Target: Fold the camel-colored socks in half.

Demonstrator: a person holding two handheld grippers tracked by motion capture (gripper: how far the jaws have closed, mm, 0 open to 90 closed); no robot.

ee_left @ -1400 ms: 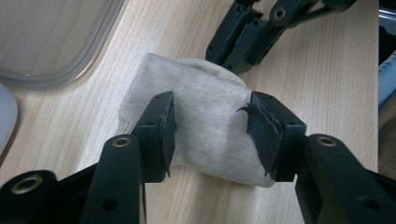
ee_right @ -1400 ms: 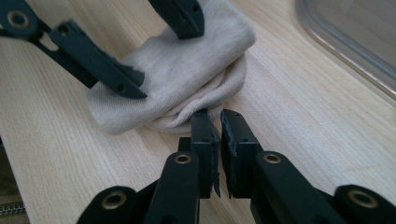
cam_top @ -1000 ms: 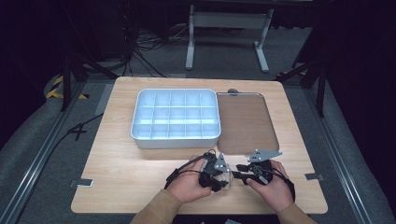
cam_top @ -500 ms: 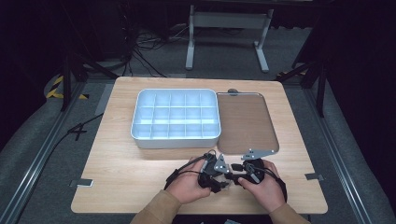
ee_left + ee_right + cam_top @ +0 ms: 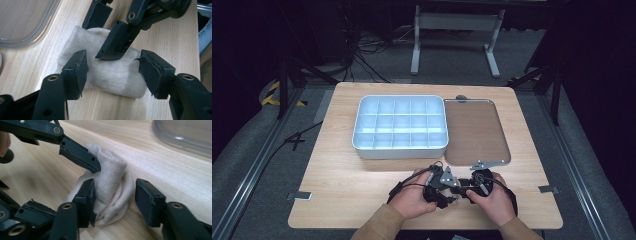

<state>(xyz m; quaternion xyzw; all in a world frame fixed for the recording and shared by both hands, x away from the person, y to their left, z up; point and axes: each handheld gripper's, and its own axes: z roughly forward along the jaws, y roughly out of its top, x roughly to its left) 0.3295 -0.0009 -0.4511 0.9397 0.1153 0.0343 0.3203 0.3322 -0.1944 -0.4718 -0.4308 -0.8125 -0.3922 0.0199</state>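
While the cloth lies on the tabletop, my left claw and right claw straddle it, both gaping, the right having just narrowed, the tray at twelve o'clock.

A white box with many little squares sits on the wooden tabletop. A clear lid lies just beside it.

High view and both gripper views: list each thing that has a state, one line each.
Cloth bundle: rolled up, lying on the table between both grippers' jaws.
Left gripper: jaws just opening, astride the cloth, right pad clear.
Right gripper: jaws just closing, right pad clear of the cloth.
Compartment tray: empty.
Clear lid: off, lying flat beside the tray.
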